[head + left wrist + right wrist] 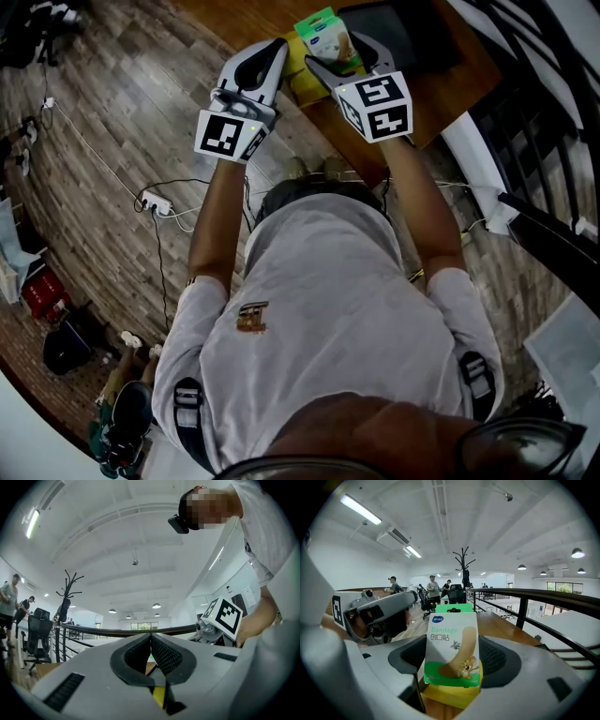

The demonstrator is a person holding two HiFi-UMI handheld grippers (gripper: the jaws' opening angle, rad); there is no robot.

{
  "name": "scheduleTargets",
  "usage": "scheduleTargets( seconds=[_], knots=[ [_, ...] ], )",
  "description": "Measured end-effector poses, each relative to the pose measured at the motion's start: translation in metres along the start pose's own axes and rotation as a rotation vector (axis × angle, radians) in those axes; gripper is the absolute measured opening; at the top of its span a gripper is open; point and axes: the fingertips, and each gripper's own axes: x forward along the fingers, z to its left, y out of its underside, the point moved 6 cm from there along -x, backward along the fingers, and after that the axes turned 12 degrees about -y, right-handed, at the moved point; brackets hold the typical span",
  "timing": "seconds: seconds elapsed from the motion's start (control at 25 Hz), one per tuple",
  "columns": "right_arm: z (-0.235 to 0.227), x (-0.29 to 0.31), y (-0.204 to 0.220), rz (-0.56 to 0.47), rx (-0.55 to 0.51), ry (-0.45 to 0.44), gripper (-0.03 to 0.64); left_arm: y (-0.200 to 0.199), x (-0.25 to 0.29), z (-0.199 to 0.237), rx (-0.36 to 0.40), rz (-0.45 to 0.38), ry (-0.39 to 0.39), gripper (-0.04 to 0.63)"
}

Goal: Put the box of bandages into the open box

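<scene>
Nearest you, your left claw (151,641) was pressed fully together. Its two black ribbed pads met at the tips and gripped nothing. It sat just beside your right claw (336,54), at the near edge of the brown wooden tabletop (431,94).

Your right claw was closed on the white-and-green cardboard box of bandages (452,641), a pad against each narrow side. The box stood upright with its long axis vertical. Its green hang tab pointed up and its printed face was turned back toward you.

Directly under the lower end of the bandage box lay a yellow cardboard box (451,694) on the tabletop. From your head view it showed between the two claws. No view showed its inside, or whether the bandage box touched it.

To the right of the two boxes a dark flat rectangular panel (417,37) lay on the wood. Beyond the boxes the tabletop ran on as open wood, with a dark metal railing (525,596) along its right side.
</scene>
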Motion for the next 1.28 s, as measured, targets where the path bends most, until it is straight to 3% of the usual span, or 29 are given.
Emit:
scheduleTargets(
  seconds=[0.4,0.92,1.28],
  knots=[
    [0.009,0.074,0.019,0.263,0.015,0.013,0.337,0.004,-0.012,0.057,-0.031,-0.008,0.015,0.020],
    [-0.006,0.117,0.055,0.501,0.055,0.003,0.337,0.008,-0.023,0.082,-0.042,-0.001,-0.008,0.020],
    [-0.016,0.131,0.078,0.599,0.078,-0.002,0.338,0.012,-0.028,0.089,-0.044,0.005,-0.023,0.020]
  ],
)
